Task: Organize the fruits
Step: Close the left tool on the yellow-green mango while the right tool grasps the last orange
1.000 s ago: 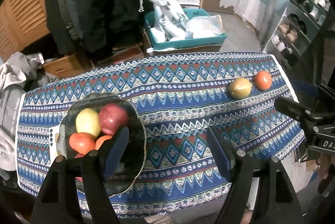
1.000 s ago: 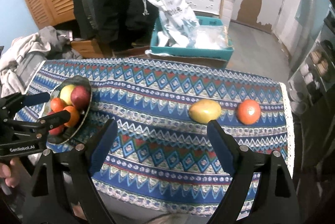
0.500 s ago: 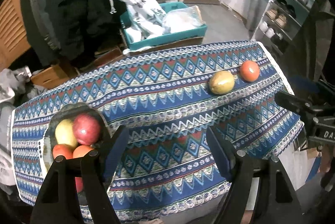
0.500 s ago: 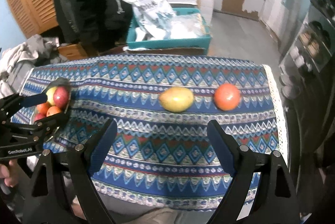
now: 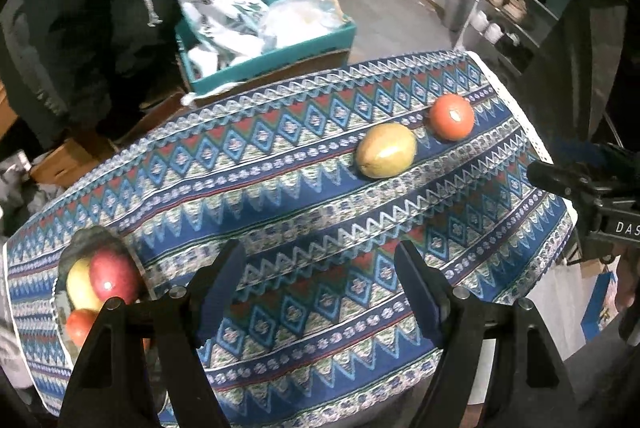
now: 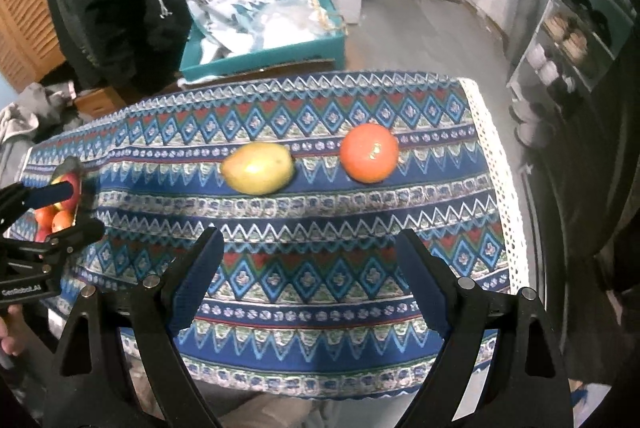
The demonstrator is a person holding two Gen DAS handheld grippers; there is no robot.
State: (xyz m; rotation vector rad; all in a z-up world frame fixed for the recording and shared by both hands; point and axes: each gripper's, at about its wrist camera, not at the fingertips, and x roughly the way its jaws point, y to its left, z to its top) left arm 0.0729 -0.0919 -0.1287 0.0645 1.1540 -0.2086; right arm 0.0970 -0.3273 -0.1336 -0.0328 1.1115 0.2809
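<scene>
**Two fruits loose on the cloth, both grippers empty**

A mango point(image 6: 258, 168) and an orange-red round fruit point(image 6: 370, 152) lie side by side near the right end of the patterned tablecloth point(image 6: 320, 268), close together but apart. At the left end a dark bowl point(image 5: 92, 238) holds a red apple point(image 5: 113, 279), a yellow fruit point(image 5: 80, 288) and orange ones. The left gripper point(image 5: 320, 292) and right gripper point(image 6: 316, 276) both hover over the cloth's near edge, fingers spread apart with nothing between them.
</scene>
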